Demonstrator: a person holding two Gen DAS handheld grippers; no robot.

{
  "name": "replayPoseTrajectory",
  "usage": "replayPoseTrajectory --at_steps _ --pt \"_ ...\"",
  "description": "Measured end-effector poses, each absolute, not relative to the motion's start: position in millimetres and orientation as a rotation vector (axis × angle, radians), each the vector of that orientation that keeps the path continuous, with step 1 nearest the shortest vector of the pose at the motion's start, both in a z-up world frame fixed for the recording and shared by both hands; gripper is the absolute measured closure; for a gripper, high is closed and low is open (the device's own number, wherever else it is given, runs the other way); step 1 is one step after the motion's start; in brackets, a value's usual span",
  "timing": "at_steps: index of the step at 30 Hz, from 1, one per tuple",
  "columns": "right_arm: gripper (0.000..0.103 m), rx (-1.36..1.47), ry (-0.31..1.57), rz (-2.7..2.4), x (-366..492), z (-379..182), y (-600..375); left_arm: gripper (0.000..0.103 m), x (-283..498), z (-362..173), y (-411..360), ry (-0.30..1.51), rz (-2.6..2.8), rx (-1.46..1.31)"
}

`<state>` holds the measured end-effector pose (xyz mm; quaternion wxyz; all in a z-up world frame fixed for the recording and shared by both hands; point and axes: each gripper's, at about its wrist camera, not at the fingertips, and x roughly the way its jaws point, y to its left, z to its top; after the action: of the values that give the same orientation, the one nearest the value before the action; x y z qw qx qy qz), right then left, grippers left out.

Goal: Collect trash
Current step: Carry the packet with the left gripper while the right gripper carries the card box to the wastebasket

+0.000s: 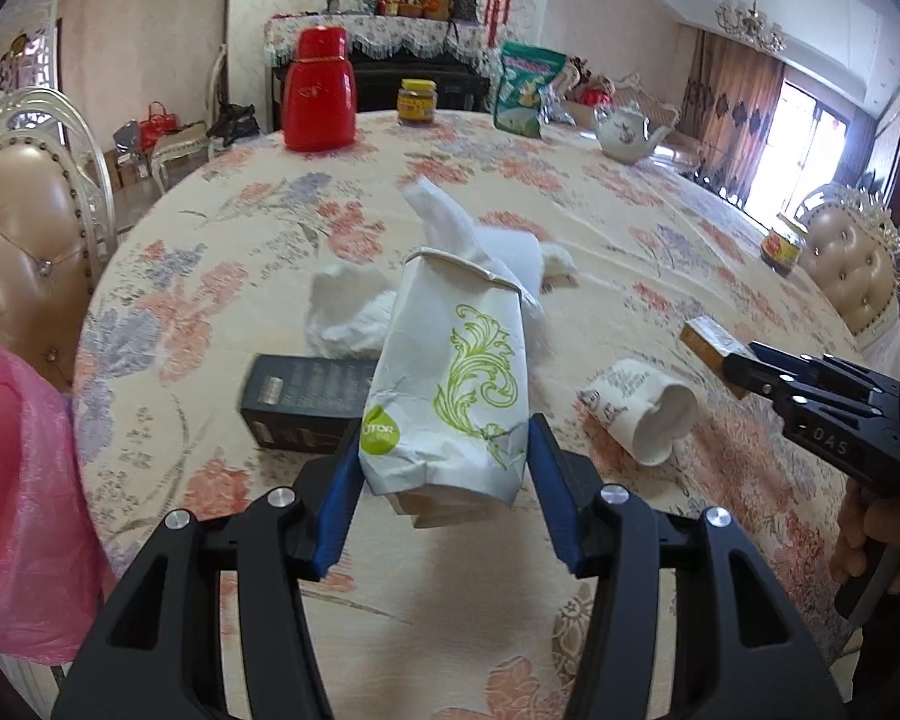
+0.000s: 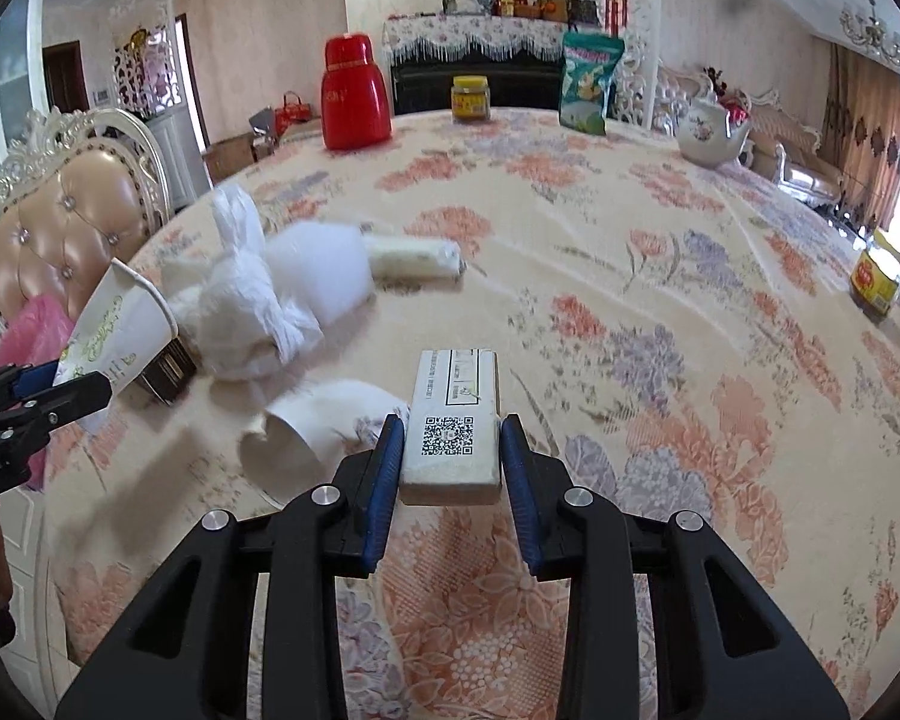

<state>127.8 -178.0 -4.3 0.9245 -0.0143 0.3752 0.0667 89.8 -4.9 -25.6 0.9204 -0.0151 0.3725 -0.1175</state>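
My left gripper (image 1: 444, 450) is shut on a crumpled white paper cup (image 1: 450, 378) with green leaf print, held above the table; it also shows in the right wrist view (image 2: 120, 330). My right gripper (image 2: 450, 450) is shut on a small white box (image 2: 453, 420) with a QR code; the box also shows in the left wrist view (image 1: 708, 339). On the floral tablecloth (image 1: 630, 228) lie white crumpled tissues (image 2: 252, 312), a black box (image 1: 306, 402), a second squashed paper cup (image 1: 642, 414) and a white roll (image 2: 414, 258).
A pink plastic bag (image 1: 24, 504) hangs at the left table edge. At the far side stand a red thermos (image 1: 318, 90), a yellow-lidded jar (image 1: 417, 102), a green snack bag (image 1: 525, 90), a white teapot (image 1: 627, 132). Another jar (image 2: 876, 285) stands right. Padded chairs (image 1: 24, 240) surround the table.
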Motion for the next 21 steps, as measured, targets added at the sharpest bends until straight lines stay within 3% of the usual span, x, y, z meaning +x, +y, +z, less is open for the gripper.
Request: replayPoseTrajectory --at_steps 21 --pt "0.071 -0.054 0.663 0.300 143.3 45.0 -83.7 0.051 70.5 23.1 117.0 0.625 -0.029 -0.132"
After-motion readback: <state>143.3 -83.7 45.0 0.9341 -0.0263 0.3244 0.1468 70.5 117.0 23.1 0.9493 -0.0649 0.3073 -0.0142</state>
